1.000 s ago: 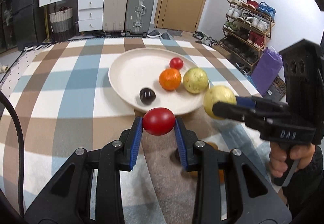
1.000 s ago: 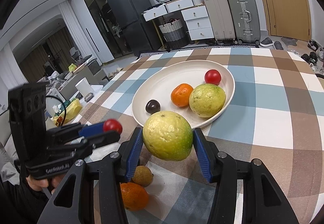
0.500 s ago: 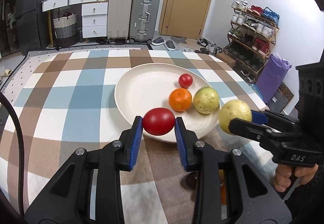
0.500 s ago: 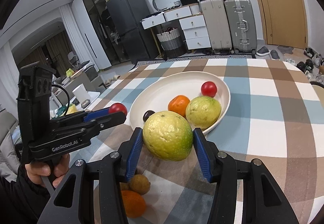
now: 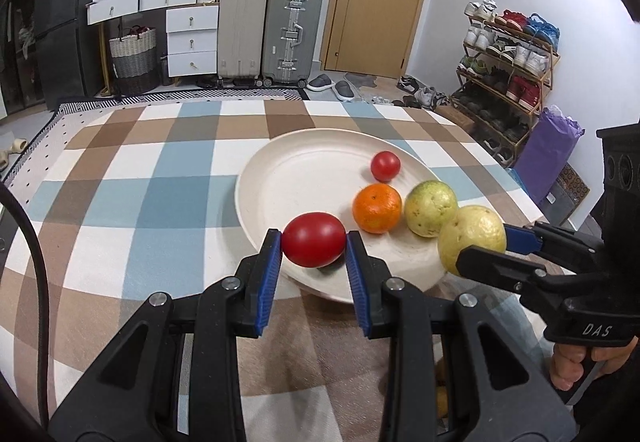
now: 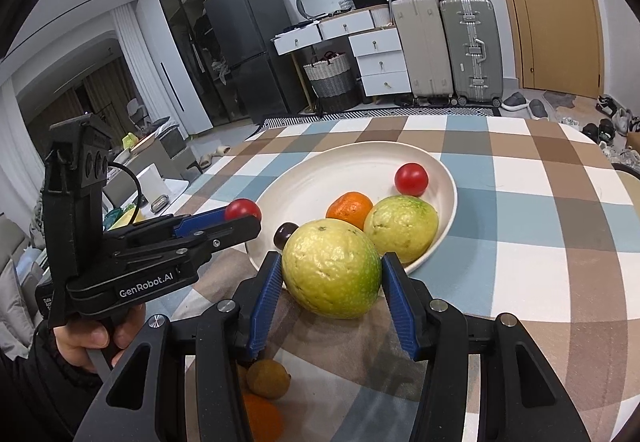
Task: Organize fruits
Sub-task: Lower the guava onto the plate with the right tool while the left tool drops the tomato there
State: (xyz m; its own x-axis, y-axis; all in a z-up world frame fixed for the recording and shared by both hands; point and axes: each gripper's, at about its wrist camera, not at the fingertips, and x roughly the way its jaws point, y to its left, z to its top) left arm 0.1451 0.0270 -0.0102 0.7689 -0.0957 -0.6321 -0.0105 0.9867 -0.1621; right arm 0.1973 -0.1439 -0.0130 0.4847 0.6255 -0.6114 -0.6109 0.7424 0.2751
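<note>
My left gripper (image 5: 314, 240) pinches a red tomato (image 5: 314, 239) across its middle, hanging over the near rim of the cream plate (image 5: 280, 178) at about 6 o'clock. It is thin-skinned and soft, so I judge a light squeeze is enough; more would bruise or split it. My right gripper (image 6: 331, 270) clamps a yellow-green guava (image 6: 331, 269) at its widest girth, just short of the plate's edge at 5 o'clock. That fruit looks heavier and firm, with pebbled skin that should not slip. On the plate sit a small tomato (image 5: 385, 165) at 1 o'clock, an orange (image 5: 376, 208) and a second guava (image 5: 430, 208) touching at 4 o'clock, and a dark fruit (image 6: 285, 234), perhaps a plum, half hidden. On the worktop (image 5: 132, 202) below lie a brownish fruit (image 6: 267, 379) and another orange (image 6: 260, 418).
</note>
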